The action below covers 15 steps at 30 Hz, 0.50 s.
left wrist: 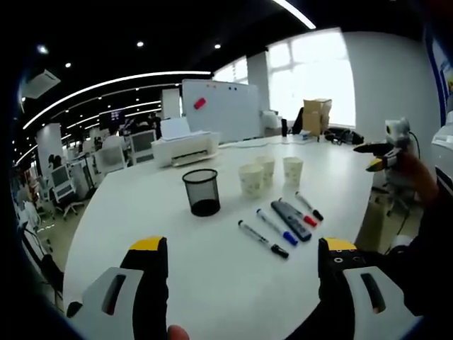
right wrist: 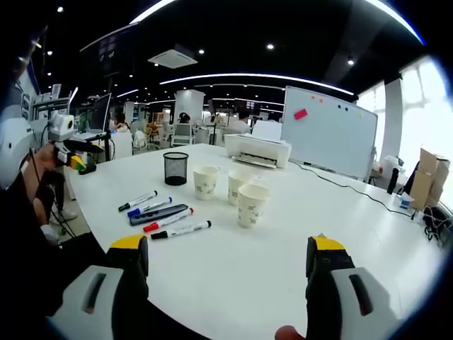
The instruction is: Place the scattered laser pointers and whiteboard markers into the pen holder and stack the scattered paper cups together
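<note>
In the left gripper view, the left gripper [left wrist: 241, 258] hangs above the near edge of a white table [left wrist: 141, 212], and its two yellow-tipped jaws stand wide apart with nothing between them. Ahead of it, a black mesh pen holder [left wrist: 202, 191] stands upright on the table. To the right of the holder, three paper cups [left wrist: 267, 172] stand upright and close to each other; two of them look to be touching. In front of the cups lies a row of pens: a black-capped marker [left wrist: 262, 239], a blue-capped marker [left wrist: 276, 227], a dark laser pointer [left wrist: 290, 219], a red-capped marker [left wrist: 299, 214] and one more black-capped marker [left wrist: 308, 205], all flat and side by side. Further back, a white printer [left wrist: 185, 149] sits on the table and a whiteboard [left wrist: 218, 110] stands behind it. At the right edge, the right gripper [left wrist: 379, 157] is held in the air, well apart from the pens.

In the right gripper view, the right gripper [right wrist: 230, 258] has also its jaws spread wide and empty, above the table. The pen holder [right wrist: 175, 168] stands at the left, the three cups [right wrist: 230, 188] are to its right, and the markers with the laser pointer [right wrist: 158, 214] lie in front. The left gripper [right wrist: 78, 159] appears at the far left; whether its jaws are parted cannot be told from here.
</note>
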{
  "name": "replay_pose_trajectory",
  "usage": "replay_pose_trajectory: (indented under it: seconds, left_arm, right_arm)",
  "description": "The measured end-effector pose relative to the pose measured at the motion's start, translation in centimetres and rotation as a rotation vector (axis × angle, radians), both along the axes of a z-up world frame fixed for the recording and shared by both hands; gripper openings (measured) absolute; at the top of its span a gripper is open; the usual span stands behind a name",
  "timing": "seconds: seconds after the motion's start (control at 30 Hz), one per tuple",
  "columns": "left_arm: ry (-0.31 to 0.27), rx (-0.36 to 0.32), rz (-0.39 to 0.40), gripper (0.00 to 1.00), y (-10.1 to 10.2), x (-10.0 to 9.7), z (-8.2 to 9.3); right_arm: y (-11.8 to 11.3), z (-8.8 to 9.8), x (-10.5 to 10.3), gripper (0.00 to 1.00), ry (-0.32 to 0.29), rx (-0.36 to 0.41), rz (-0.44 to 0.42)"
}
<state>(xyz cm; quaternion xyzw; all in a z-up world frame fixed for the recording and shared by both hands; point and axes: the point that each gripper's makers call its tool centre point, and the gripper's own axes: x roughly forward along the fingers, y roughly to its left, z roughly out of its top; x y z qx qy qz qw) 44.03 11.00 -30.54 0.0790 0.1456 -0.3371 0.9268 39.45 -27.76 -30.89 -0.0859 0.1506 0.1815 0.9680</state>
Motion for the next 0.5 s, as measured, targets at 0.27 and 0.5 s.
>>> replay_pose_trajectory:
  seconds: [0.27, 0.5]
  left_arm:
    - [0.002, 0.008, -0.011, 0.88, -0.7, 0.6, -0.3]
    - [-0.01, 0.007, -0.015, 0.88, -1.2, 1.1, -0.2]
  right_arm:
    - [-0.1, -0.1, 0.0, 0.87, 0.003, -0.009, -0.003]
    - [0.0, 0.0, -0.1, 0.87, 0.001, -0.012, -0.002]
